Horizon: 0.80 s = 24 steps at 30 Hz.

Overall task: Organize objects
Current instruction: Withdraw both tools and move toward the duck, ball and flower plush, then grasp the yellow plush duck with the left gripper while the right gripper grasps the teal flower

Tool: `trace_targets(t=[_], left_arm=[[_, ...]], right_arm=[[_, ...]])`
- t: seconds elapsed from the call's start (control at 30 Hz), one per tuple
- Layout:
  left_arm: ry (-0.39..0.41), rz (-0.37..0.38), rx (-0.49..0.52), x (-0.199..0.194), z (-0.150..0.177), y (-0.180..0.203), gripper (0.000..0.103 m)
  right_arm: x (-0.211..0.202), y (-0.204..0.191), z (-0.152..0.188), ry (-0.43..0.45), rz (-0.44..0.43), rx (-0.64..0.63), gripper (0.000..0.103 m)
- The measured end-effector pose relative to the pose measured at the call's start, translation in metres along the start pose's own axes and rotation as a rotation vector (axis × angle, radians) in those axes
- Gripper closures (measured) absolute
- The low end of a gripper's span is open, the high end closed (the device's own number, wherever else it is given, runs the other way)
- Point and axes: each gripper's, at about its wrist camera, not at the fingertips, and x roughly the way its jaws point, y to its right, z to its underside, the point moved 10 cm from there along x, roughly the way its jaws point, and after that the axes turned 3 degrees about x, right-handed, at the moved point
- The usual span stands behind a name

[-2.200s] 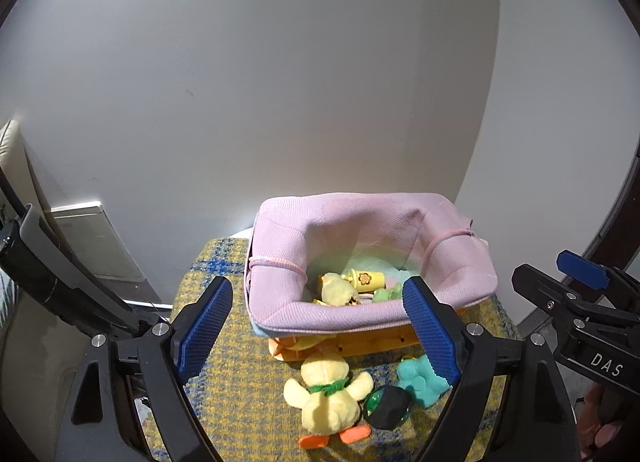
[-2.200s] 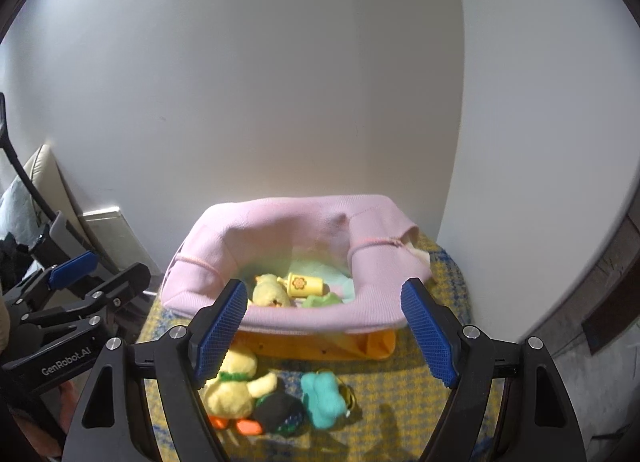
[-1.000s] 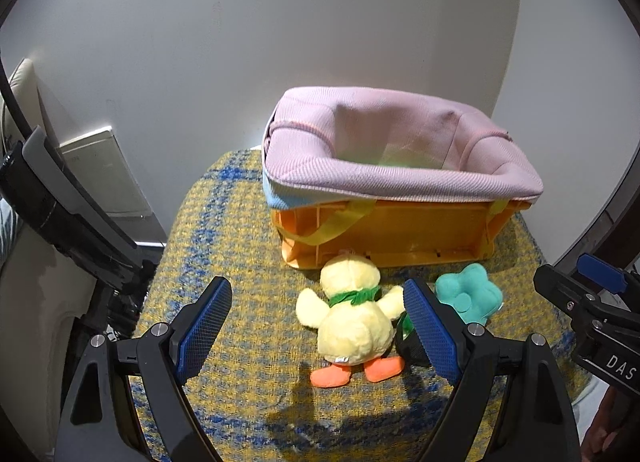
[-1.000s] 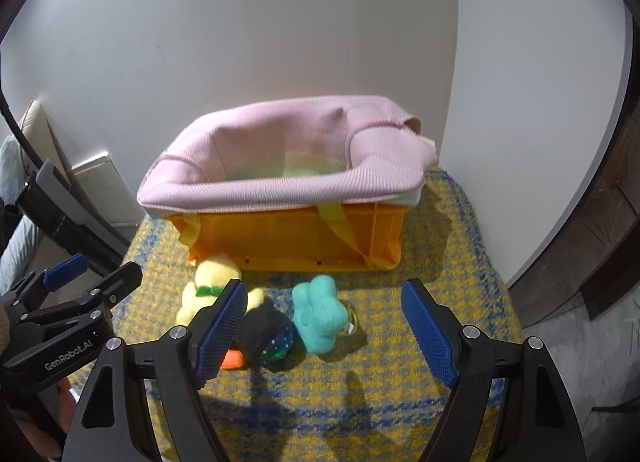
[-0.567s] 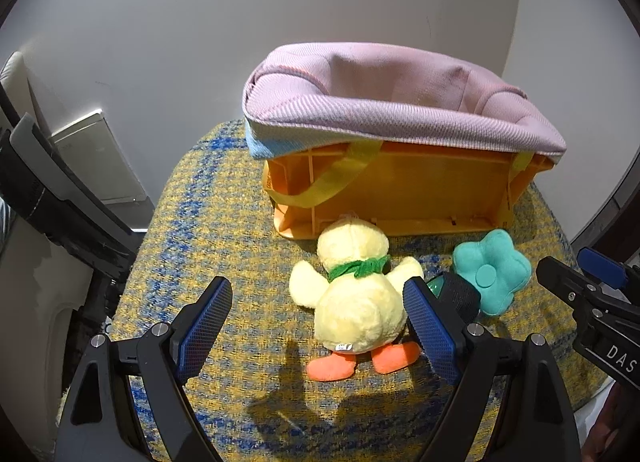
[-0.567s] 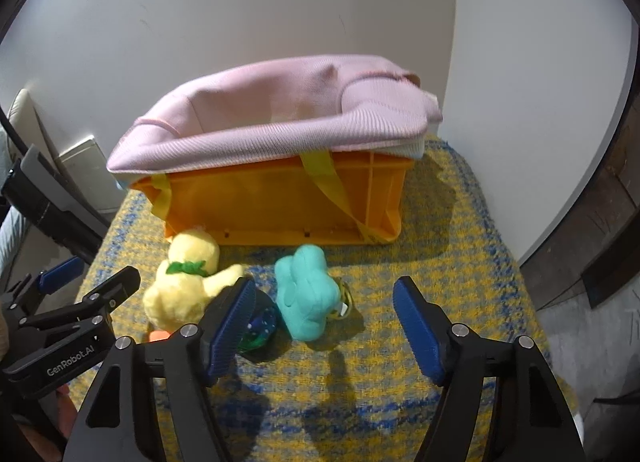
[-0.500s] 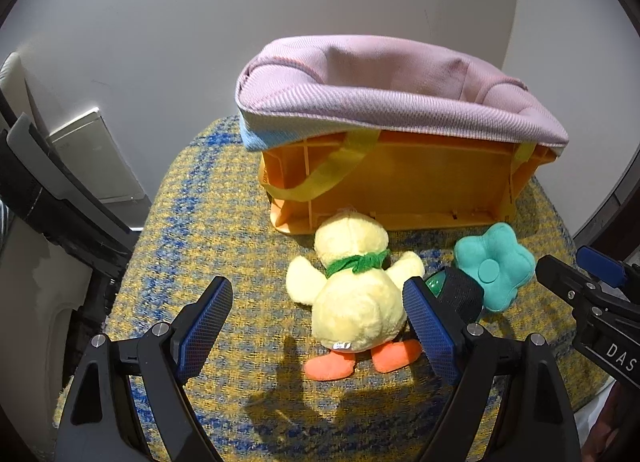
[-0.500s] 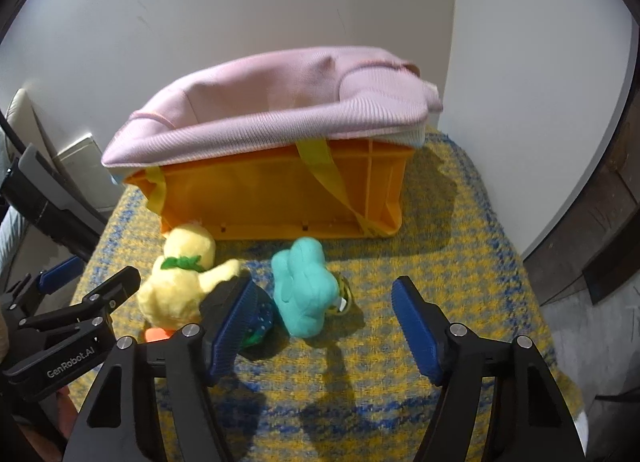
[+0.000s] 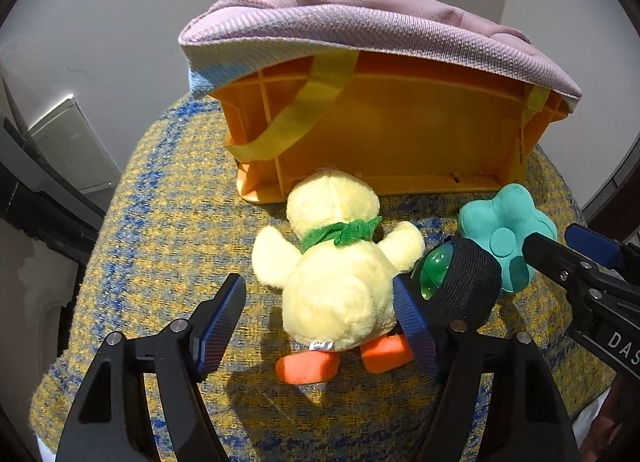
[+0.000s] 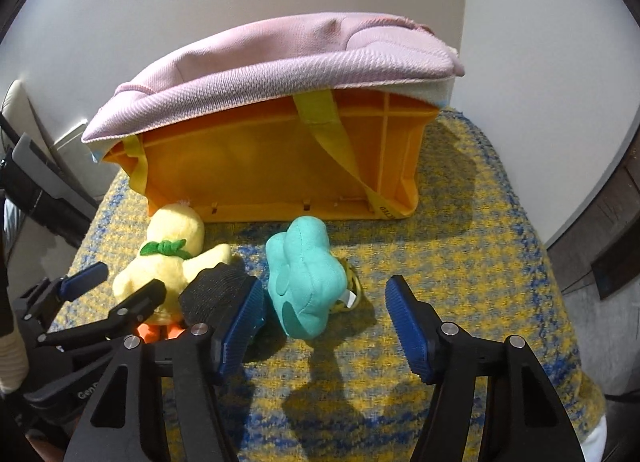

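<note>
A yellow duck plush (image 9: 336, 274) with a green scarf lies face down on the woven cloth, in front of the orange crate (image 9: 380, 134). My left gripper (image 9: 316, 326) straddles its body; the jaws are closing, with a gap left at the left pad. Right of the duck sit a black-wrapped green ball (image 9: 456, 282) and a teal flower plush (image 9: 504, 238). My right gripper (image 10: 324, 328) stands around the teal flower plush (image 10: 304, 282), jaws closing, the right pad well apart from it. The ball (image 10: 220, 290) lies just outside its left finger.
A pink cloth liner (image 10: 280, 62) folds over the crate's rim and hides its inside. The yellow-and-blue cloth (image 10: 460, 242) covers a small round top that drops off at the sides. White walls (image 9: 120, 22) stand close behind. A small yellowish ring (image 10: 350, 282) pokes out beside the teal plush.
Both grippers have come down close over the toys and their jaws have narrowed. The duck now lies between the left jaws and the teal plush between the right jaws.
</note>
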Motion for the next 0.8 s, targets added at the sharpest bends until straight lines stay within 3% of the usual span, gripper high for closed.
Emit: trace_targets(t=[0.23, 0.4, 0.5, 0.8], left_arm=[[-0.005, 0.028, 0.023, 0.007, 0.003, 0.013, 0.031], [0.003, 0.034, 0.034, 0.009, 0.002, 0.017, 0.037], [0.006, 0.055, 0.035, 0.008, 0.003, 0.02, 0.048], [0.016, 0.062, 0.018, -0.001, 0.002, 0.017, 0.054]], right_arm=[[0.013, -0.001, -0.002, -0.018, -0.012, 0.004, 0.04], [0.024, -0.005, 0.003, -0.05, -0.04, 0.004, 0.064], [0.024, -0.007, 0.003, -0.051, -0.059, 0.007, 0.067], [0.01, -0.01, 0.001, -0.02, -0.06, -0.008, 0.078]])
